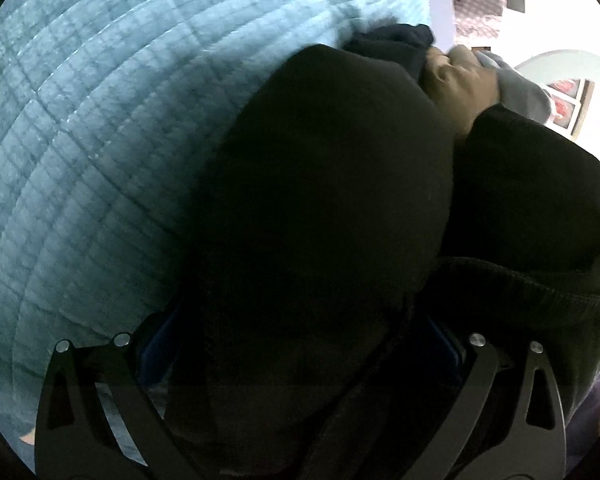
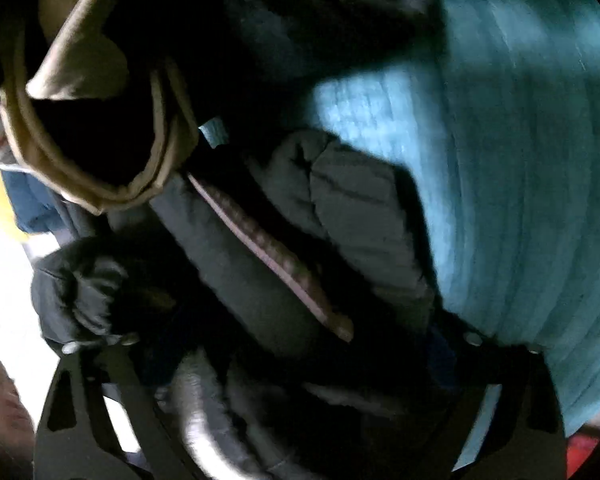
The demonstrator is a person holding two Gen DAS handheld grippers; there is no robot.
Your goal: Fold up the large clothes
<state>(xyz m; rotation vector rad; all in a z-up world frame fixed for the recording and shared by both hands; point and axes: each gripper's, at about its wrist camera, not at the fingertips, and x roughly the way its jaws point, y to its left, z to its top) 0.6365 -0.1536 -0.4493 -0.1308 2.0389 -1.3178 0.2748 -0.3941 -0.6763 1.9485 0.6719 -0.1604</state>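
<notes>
where the left gripper (image 1: 300,360) sat nearest its camera, its jaws stood wide with a black garment (image 1: 320,200) bulging between them; whether the pads pressed on it could not be told. beyond the bulge lay a quilted teal bedspread (image 1: 100,140), and at the far right a tan garment (image 1: 460,84) beside grey cloth (image 1: 520,88). in the blurred right-wrist view, the right gripper (image 2: 300,380) likewise stood fairly open over a dark padded jacket (image 2: 340,220), a pink-edged zipper (image 2: 276,256) running away from it; a grip could not be confirmed. farther off lay the tan garment (image 2: 92,120), its opening rimmed and dark inside, with the bedspread (image 2: 520,160) to the right. likely risk: closing on heaped cloth could catch several layers or a neighbouring garment, so the fold would drag the pile askew.
</notes>
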